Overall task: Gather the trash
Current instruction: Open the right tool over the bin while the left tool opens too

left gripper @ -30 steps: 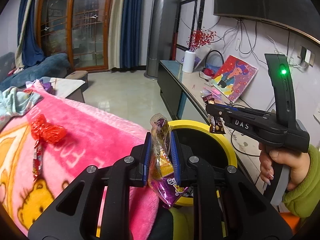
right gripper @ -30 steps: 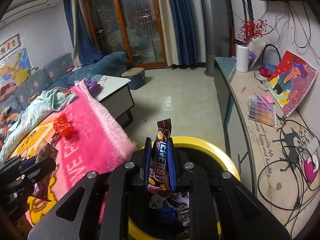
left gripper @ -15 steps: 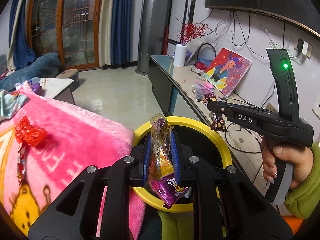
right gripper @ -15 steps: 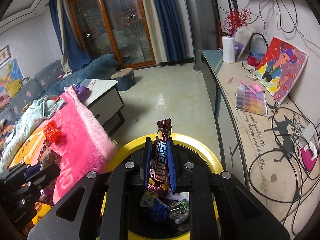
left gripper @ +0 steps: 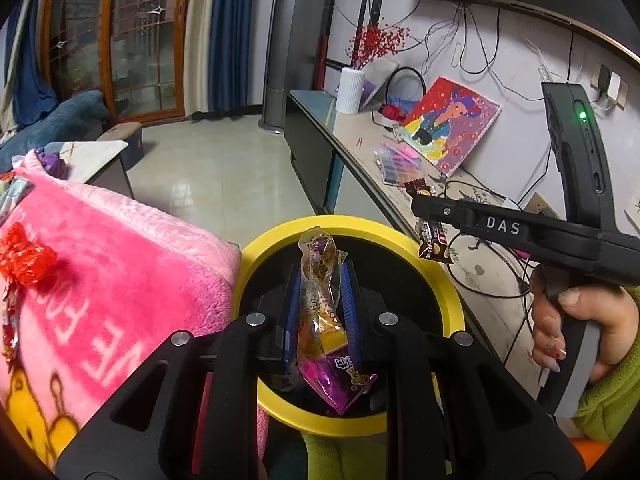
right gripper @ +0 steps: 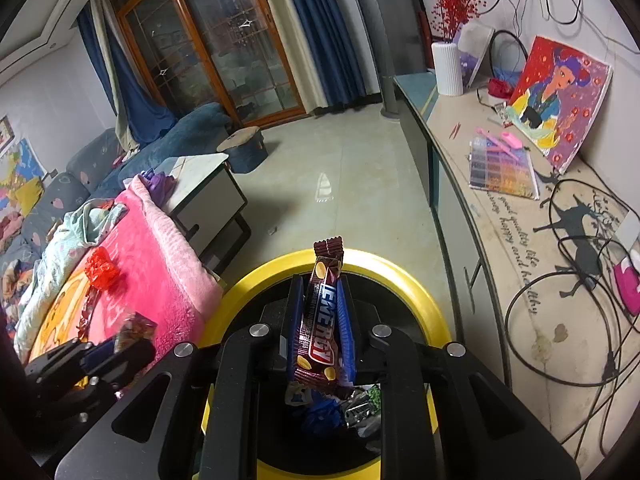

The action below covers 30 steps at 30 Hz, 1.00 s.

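Observation:
My left gripper is shut on a purple and clear snack wrapper, held over the open yellow-rimmed black bin. My right gripper is shut on a brown energy bar wrapper, also above the bin, where several wrappers lie inside. The right gripper also shows in the left wrist view, over the bin's right rim. A red crumpled wrapper lies on the pink blanket, and it also shows in the right wrist view.
The pink blanket borders the bin on the left. A long low cabinet with cables, a painting, a bead box and a white vase runs along the right. A coffee table and sofa stand beyond.
Both grippers have moved right, from beside the blanket to over the bin's opening. Both wrappers remain held.

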Motion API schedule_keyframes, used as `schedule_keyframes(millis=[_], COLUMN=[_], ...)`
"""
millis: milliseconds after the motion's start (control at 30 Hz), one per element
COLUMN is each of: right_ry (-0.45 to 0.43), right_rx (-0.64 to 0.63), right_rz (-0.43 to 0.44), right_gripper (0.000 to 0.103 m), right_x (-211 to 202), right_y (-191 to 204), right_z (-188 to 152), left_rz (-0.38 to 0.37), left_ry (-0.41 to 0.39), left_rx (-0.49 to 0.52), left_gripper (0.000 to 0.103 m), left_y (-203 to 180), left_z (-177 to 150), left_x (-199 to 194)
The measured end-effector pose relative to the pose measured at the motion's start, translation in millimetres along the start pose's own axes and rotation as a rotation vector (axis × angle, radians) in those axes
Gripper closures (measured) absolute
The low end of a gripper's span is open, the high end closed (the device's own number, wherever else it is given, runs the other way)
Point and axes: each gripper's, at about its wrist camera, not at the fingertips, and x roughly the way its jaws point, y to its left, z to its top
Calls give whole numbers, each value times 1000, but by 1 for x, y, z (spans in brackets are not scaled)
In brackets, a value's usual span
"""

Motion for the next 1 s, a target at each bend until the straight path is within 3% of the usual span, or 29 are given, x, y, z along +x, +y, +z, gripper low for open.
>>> schedule_keyframes(millis=[167,267,333,467,633,700,1000], right_ry=[24,31,33,28,4,-2,-29], right_rx=[19,31,38,50,61,60,42], right_rz=[12,14,14,9,-3,-6,-8], right_gripper=[85,80,75,71,58,53,44], right_x=[6,9,10,11,6,4,-4], right_y=[-4,-6,-8,-11,-14,-13,-6], right_z=[-2,-3,-3,-3,-2,-1,1], left_rz=[-1,2,2,5,14,18,19], left_ry=[20,33,39,43,39,38,0], left_rx=[-7,-11,-13,-28,-54,-65,-85], left_gripper=[90,84,71,55,18,11,11], left_y=[0,1,1,5,9,12,15], left_z=[-2,-2,-2,-2,1,1,5], left_x=[8,15,18,19,18,16,-1])
